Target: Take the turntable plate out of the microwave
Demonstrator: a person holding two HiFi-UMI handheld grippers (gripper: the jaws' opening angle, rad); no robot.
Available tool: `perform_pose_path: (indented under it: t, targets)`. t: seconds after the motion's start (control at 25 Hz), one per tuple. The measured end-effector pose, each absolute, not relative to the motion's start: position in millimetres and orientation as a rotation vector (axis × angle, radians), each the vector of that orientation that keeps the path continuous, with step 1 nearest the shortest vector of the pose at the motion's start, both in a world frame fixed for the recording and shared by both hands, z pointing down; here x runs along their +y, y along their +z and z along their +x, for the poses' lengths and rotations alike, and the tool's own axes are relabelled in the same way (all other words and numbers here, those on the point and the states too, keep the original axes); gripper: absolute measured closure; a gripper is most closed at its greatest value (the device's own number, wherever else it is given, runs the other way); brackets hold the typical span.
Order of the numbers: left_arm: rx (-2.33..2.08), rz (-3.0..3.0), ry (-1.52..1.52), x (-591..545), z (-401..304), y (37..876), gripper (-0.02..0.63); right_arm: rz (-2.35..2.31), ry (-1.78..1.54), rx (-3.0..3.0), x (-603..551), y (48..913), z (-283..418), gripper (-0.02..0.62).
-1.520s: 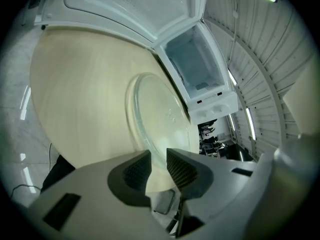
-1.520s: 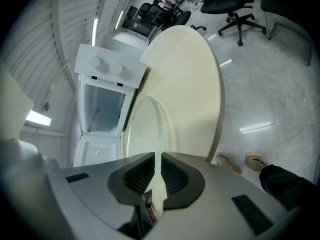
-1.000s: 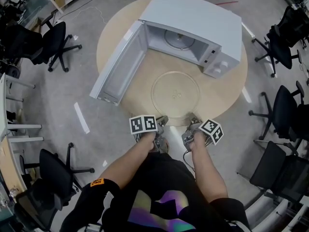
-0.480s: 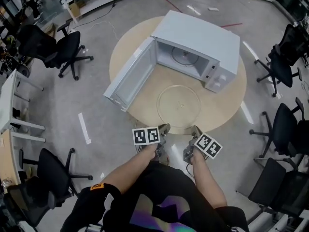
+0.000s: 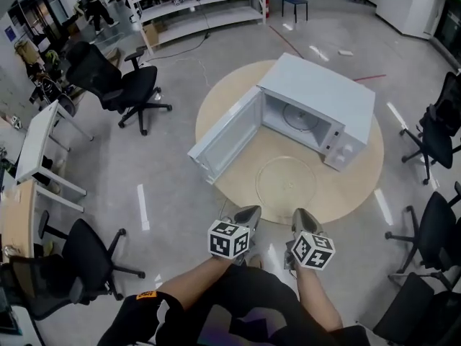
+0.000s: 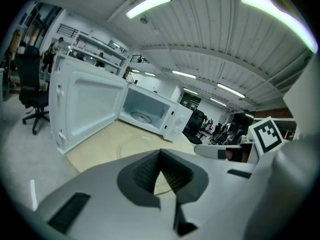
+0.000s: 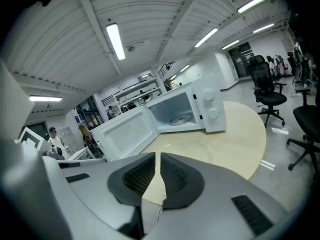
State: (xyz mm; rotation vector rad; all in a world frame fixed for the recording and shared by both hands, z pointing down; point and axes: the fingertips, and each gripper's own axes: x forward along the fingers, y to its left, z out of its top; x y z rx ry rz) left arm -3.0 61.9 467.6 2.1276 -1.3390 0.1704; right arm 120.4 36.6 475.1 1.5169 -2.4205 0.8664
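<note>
The clear glass turntable plate (image 5: 287, 181) lies flat on the round beige table (image 5: 360, 186), in front of the white microwave (image 5: 324, 92). The microwave's door (image 5: 225, 144) is swung wide open to the left, and its cavity shows only the roller ring (image 5: 299, 120). My left gripper (image 5: 248, 213) and right gripper (image 5: 302, 218) hover side by side off the table's near edge, both shut and holding nothing. In the left gripper view the plate (image 6: 135, 146) sits beyond the shut left gripper (image 6: 160, 156). The right gripper view shows the plate (image 7: 192, 146) past the shut right gripper (image 7: 159, 159).
Black office chairs stand around the table: one (image 5: 122, 89) at the back left, one (image 5: 75, 265) at the near left, others (image 5: 439, 121) on the right. White desks (image 5: 36, 150) and shelving (image 5: 194, 6) line the left and far side. The floor is grey concrete.
The view has pulled back from the table, and both grippers now hang farther from its near edge. The plate and the microwave stay where they were.
</note>
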Motion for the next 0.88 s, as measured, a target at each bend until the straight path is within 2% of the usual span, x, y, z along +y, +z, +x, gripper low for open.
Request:
perform_pose_path:
  t: [0.4, 0.88]
  targets:
    - [-1.523, 2.282, 0.074, 110, -26, 382, 0.56, 1.353, 0.56, -2.647, 76, 393, 71, 0.557]
    - [-1.646, 2.226, 0.034, 233, -62, 379, 0.56, 1.176, 0.44, -2.688, 183, 377, 26, 0.563]
